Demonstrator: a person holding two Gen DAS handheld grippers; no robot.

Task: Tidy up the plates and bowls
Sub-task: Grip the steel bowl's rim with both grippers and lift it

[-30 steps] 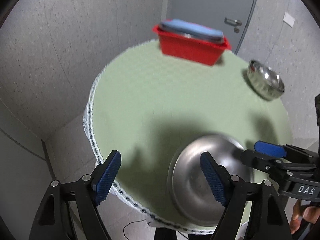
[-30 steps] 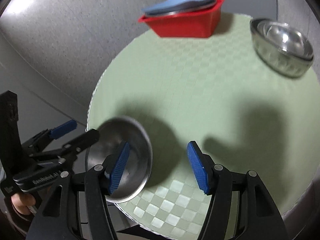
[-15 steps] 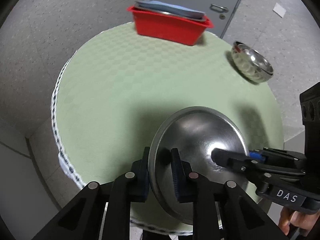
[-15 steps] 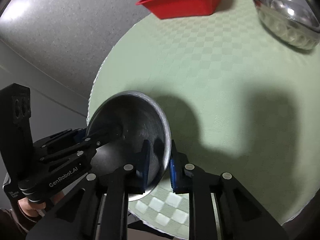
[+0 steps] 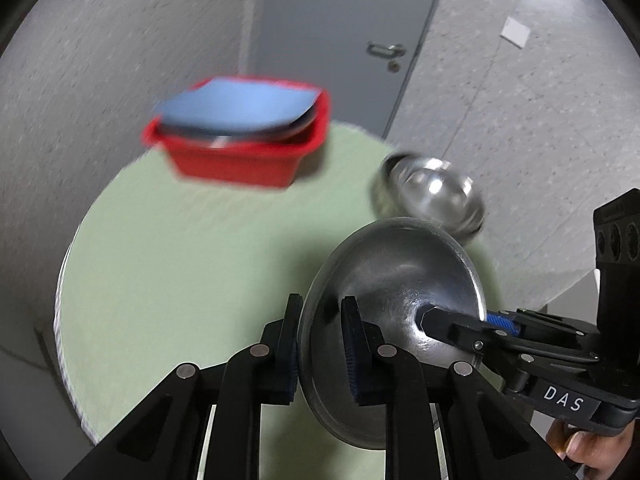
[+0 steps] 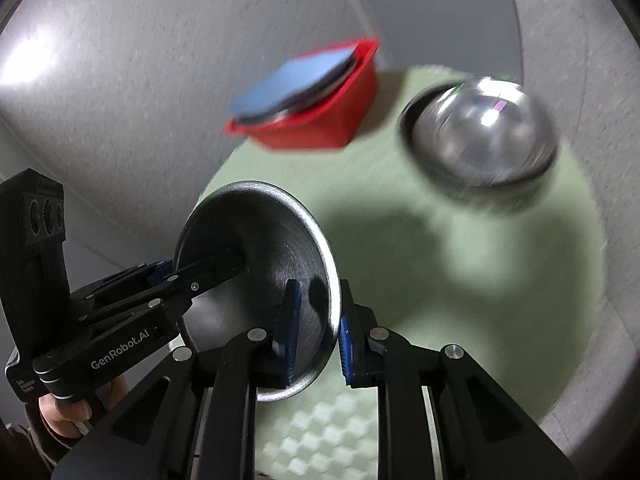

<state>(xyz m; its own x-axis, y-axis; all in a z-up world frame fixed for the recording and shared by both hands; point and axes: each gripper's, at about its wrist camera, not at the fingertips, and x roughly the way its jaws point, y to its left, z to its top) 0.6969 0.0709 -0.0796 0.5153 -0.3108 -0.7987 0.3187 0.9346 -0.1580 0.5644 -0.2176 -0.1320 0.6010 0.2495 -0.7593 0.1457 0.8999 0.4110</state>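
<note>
I've got the bowl [image 5: 394, 280] up off the table, tipped nearly on edge, w/ both claws on its rim. L gripper [image 5: 320, 344] is pinching the near rim, one pad inside, one outside. R gripper [image 6: 316, 320] is pinching the opposite rim the same way. So it's a two-point hold on thin steel, bowl hanging between the claws above the near part of the green table [image 5: 180, 264].

Beyond it, on the far right of the table, sits the bowl stack [image 6: 484, 136], looks like more than one nested, but blur makes the count unclear. Red bin [image 5: 240, 160] w/ plates and a blue plate [image 5: 240, 106] on top is at the far edge, well apart from the stack.

My read: this bowl goes onto the stack.

Risks from here:
- Rim is slick and curved; if my hands drift apart or twist differently, one pad could slip and the bowl swings off the other.
- Bowl is tilted; needs levelling before lowering or it'll catch the stack's rim and knock it toward the table edge, which is close.
- Background is smeared, so I'm prob. moving fast; a sudden stop could jolt the grip.
</note>
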